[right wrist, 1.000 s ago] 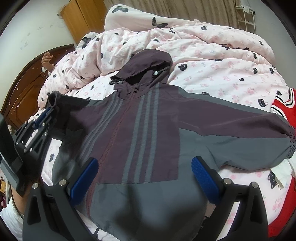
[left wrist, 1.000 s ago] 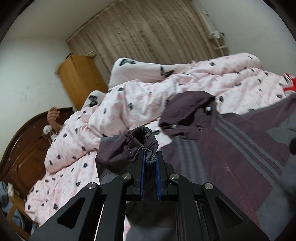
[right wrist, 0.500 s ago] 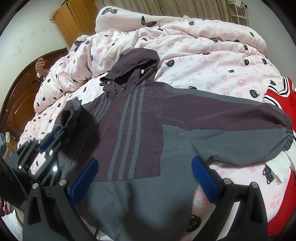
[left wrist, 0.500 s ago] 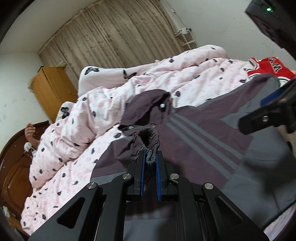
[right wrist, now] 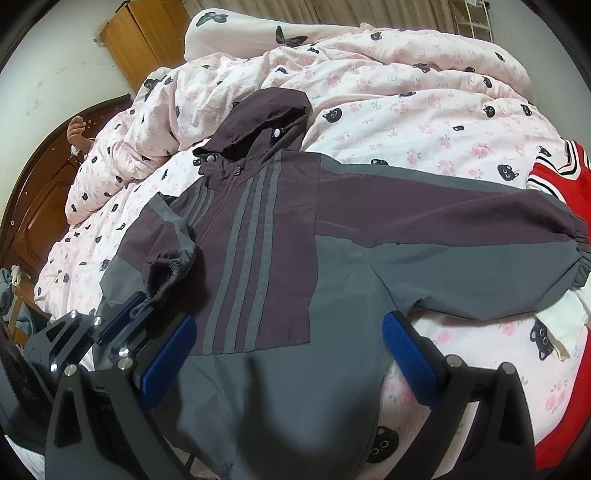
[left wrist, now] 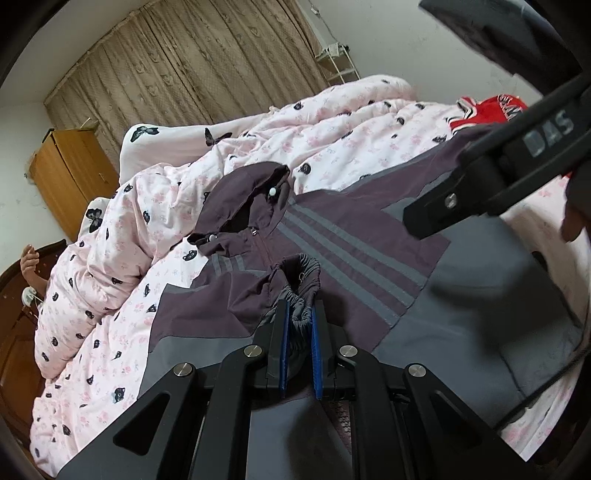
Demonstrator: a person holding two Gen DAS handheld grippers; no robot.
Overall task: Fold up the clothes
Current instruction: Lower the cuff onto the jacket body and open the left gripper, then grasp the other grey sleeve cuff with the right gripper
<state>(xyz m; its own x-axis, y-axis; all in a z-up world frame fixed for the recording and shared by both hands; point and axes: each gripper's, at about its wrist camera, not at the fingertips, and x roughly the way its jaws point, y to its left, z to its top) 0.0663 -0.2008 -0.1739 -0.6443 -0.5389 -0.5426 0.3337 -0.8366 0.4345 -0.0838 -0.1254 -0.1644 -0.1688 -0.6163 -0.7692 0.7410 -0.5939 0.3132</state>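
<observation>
Bedroom setting: brown curtains [left wrist: 192,70] hang behind a bed covered by a pink quilt [right wrist: 406,92] printed with black cat faces.

Reference landmark: the jacket [right wrist: 280,236], a hooded purple-and-grey garment with three grey chest stripes. It lies front side up on the quilt, hood [right wrist: 266,114] toward the curtains, hem toward the cameras.

Sleeve status:
- One sleeve [right wrist: 461,229] extends flat across the quilt away from the jacket body, its elastic cuff ending beside a red garment [right wrist: 557,192].
- The other sleeve is folded inward; its gathered cuff [right wrist: 166,273] rests over the jacket front, beside the stripes.

Left gripper [left wrist: 300,339]: blue pads closed on the folded sleeve's cuff [left wrist: 301,280], with bunched elastic fabric visible between and above them. In the right wrist view this gripper [right wrist: 127,314] sits at the jacket's edge opposite the extended sleeve.

Right gripper [right wrist: 284,354]: jaws spread wide, nothing between the blue pads [right wrist: 166,354], held above the grey lower panel of the jacket near the hem. Its black body [left wrist: 509,155] crosses the left wrist view above the extended sleeve.

Surroundings relative to the jacket: a white pillow with butterfly print [right wrist: 258,33] lies beyond the hood; a wooden cabinet [left wrist: 70,177] stands further beyond it against the wall; a dark wooden headboard [right wrist: 40,192] lies on the folded-sleeve side.
</observation>
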